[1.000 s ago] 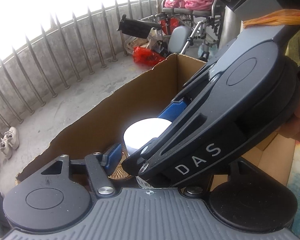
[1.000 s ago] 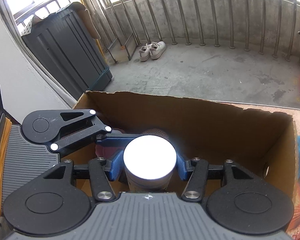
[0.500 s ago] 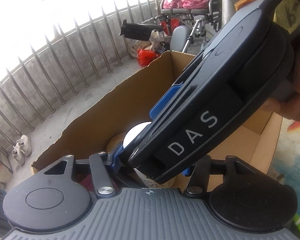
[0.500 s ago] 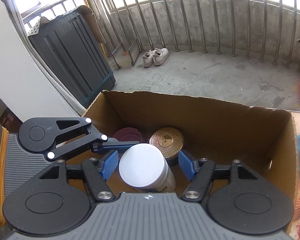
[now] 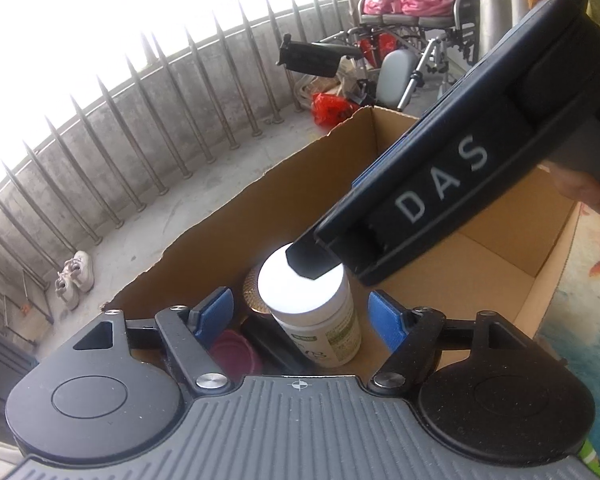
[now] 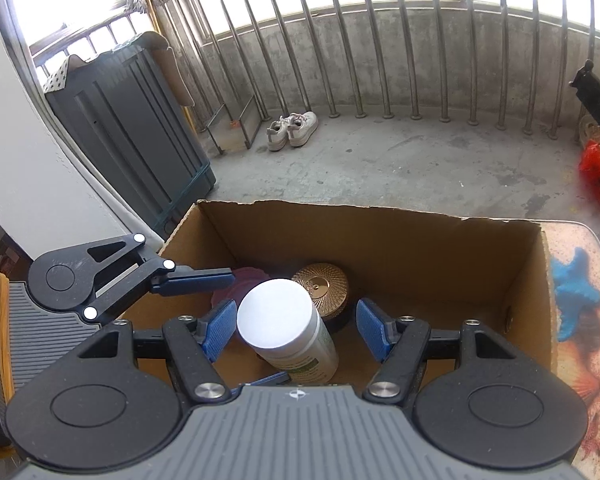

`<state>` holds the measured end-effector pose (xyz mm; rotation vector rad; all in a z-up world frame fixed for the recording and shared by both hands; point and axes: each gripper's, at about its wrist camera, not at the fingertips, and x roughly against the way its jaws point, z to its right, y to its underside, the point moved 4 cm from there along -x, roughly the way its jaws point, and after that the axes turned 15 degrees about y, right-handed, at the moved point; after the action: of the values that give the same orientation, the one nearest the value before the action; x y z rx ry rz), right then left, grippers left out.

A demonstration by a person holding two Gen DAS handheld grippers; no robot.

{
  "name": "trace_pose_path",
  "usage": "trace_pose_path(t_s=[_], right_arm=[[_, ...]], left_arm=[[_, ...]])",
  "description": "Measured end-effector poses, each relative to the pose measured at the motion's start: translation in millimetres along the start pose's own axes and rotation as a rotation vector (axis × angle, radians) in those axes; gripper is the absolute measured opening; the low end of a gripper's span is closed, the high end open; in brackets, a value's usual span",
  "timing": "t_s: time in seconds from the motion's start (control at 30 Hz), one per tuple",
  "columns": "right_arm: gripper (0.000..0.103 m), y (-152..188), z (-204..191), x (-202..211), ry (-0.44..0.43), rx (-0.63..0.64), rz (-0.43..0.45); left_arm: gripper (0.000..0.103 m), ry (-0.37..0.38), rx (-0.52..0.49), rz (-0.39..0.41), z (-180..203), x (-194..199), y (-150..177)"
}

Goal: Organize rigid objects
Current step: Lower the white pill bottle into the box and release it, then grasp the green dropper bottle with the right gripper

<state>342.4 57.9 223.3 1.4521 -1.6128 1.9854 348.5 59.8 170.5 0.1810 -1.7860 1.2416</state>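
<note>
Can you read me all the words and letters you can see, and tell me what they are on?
"DAS": white letters on the black side of the right gripper, seen from the left wrist camera.
The white-capped bottle in the cardboard box has a green and white label with print, but it is too small and blurred to read.
Nothing else shows readable text.

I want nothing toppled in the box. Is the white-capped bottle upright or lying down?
Upright, slightly tilted: the white-capped bottle stands inside the cardboard box, cap up, label side showing below, free of both grippers' pads.
</note>
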Motion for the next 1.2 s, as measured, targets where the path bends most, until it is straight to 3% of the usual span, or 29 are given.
trace_pose_path(t_s=[0.1, 0.2, 0.33, 0.43, 0.63, 0.7, 0.83, 0.9, 1.2], right_arm=[[0.069, 2, 7, 19, 0.007, -0.023, 0.031], [0.069, 6, 14, 44, 0.002, -0.031, 0.069], [0.069, 28, 21, 86, -0.035, -0.001, 0.142], [0.069, 49, 22, 106, -0.050, 0.035, 0.174], [0.069, 83, 6, 109, -0.136, 0.051, 0.145], [0.069, 91, -3, 102, -0.156, 0.070, 0.121], [0.069, 106, -12, 87, -0.177, 0.097, 0.098], [0.069, 112, -12, 80, -0.184, 0.089, 0.089], [0.068, 139, -10, 56, -0.154, 0.106, 0.011]], left_arm=[[0.076, -0.031, 0.012, 0.035, 6, 21, 3], [0.077, -0.050, 0.071, 0.126, 20, 56, 14], [0.077, 0.013, 0.188, 0.275, 51, 94, 51], [0.074, 0.035, 0.241, 0.334, 71, 98, 86], [0.064, 0.085, 0.302, 0.283, 83, 50, 117], [0.054, 0.102, 0.299, 0.261, 81, 36, 121], [0.048, 0.096, 0.275, 0.263, 83, 18, 126], [0.031, 0.091, 0.268, 0.255, 81, 12, 128], [0.029, 0.091, 0.265, 0.277, 88, 17, 144]])
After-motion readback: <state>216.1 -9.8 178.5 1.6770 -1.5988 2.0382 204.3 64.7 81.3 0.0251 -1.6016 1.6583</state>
